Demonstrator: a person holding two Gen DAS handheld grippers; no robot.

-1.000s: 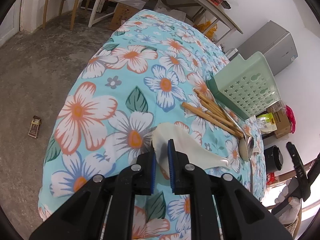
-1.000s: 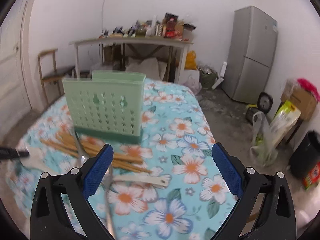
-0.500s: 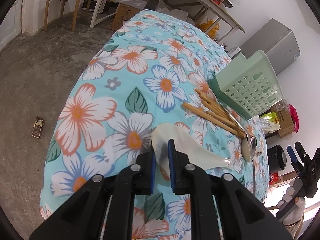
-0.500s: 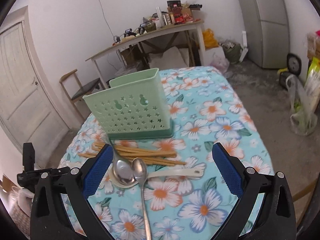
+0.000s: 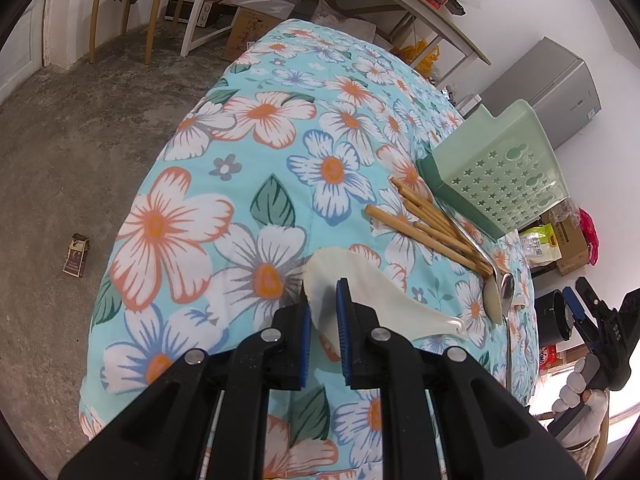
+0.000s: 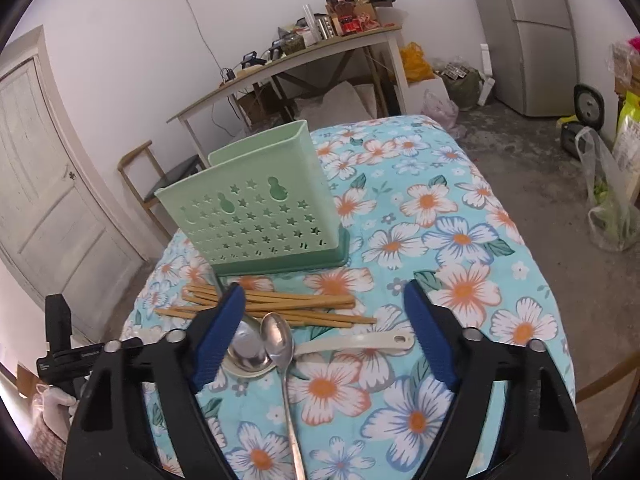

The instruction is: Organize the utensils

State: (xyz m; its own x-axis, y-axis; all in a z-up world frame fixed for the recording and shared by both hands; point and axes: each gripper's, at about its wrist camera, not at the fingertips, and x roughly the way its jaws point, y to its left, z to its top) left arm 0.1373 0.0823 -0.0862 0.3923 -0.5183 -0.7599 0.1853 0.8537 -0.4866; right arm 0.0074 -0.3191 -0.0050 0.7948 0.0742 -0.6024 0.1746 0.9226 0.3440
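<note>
Floral-clothed bench (image 5: 256, 112) carries everything: left claw (image 5: 323, 312) pinches the white rice paddle (image 5: 360, 300), handle pointing four o'clock. Right claw (image 6: 320, 328), closing, straddles the metal spoon (image 6: 282, 360), untouched, handle toward six.

a table under a floral cloth (image 6: 460, 240) carries everything. seen from the right wrist, a green caddy (image 6: 256, 216) stands upright near the middle of the cloth. just beside it at 6 o'clock lies a loose bundle of chopsticks (image 6: 280, 308), running from 9 to 3 o'clock. at 6 o'clock from those, two steel spoons (image 6: 276, 340) lie with bowls side by side, one handle reaching toward 6 o'clock. a white spoon (image 6: 360, 342) lies beside them, its handle pointing to 3 o'clock. in the left wrist view a white rice paddle (image 5: 380, 292) lies at 7 o'clock from the chopsticks (image 5: 428, 228), apart from them.
</note>
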